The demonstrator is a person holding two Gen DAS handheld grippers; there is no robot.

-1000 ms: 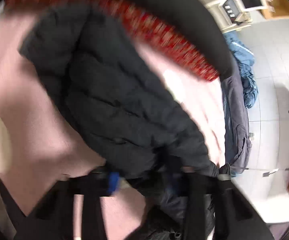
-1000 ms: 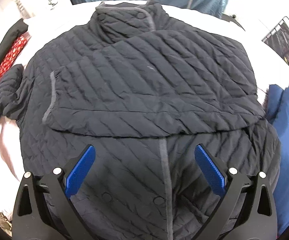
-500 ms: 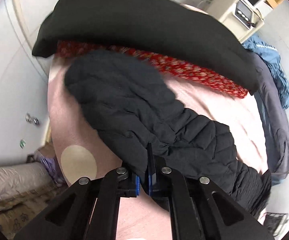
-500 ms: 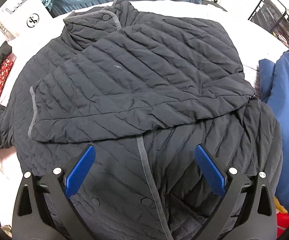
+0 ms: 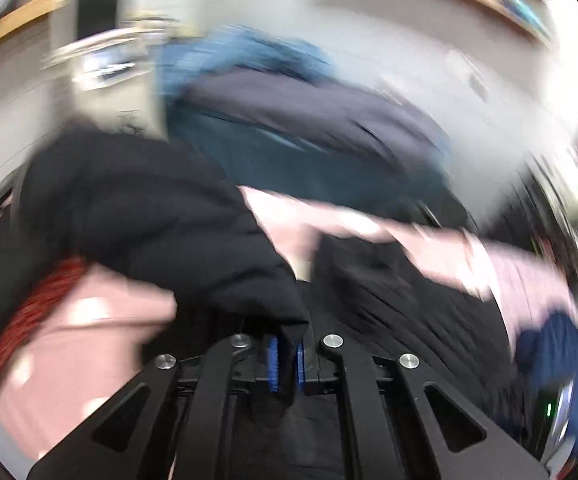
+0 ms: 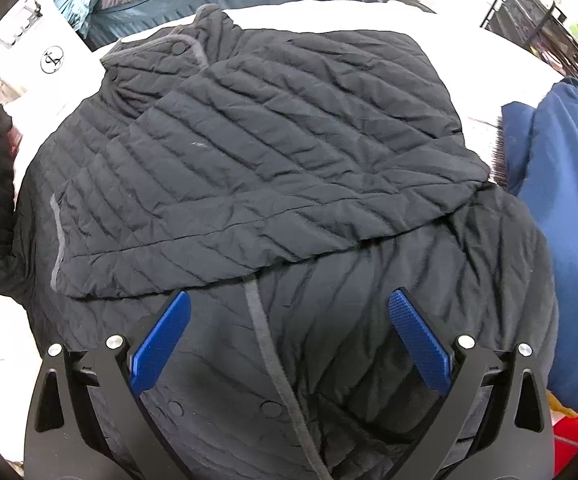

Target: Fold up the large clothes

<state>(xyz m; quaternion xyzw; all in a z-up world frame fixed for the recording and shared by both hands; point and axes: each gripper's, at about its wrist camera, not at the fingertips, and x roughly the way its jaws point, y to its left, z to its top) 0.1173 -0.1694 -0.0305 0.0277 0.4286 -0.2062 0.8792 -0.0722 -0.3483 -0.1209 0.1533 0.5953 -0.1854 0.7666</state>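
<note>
Left wrist view is showing my left gripper (image 5: 285, 364) clenching the black sleeve (image 5: 193, 240), lifting it toward the jacket (image 6: 289, 184) lying flat on the bed (image 6: 489, 64). My right gripper (image 6: 289, 344) is hanging released over the hem. Next I am needing to lay this sleeve across the chest, over the folded one.

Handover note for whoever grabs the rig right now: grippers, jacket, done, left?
Left gripper: shut on the second sleeve, lifted; view blurred.
Right gripper: open, empty, over the lower front of the quilted jacket.
Jacket lies flat on the white bed surface, collar at the far end.
Done: one sleeve folded across the chest.
Left: probably lay the held sleeve across, then fold the body.
</note>
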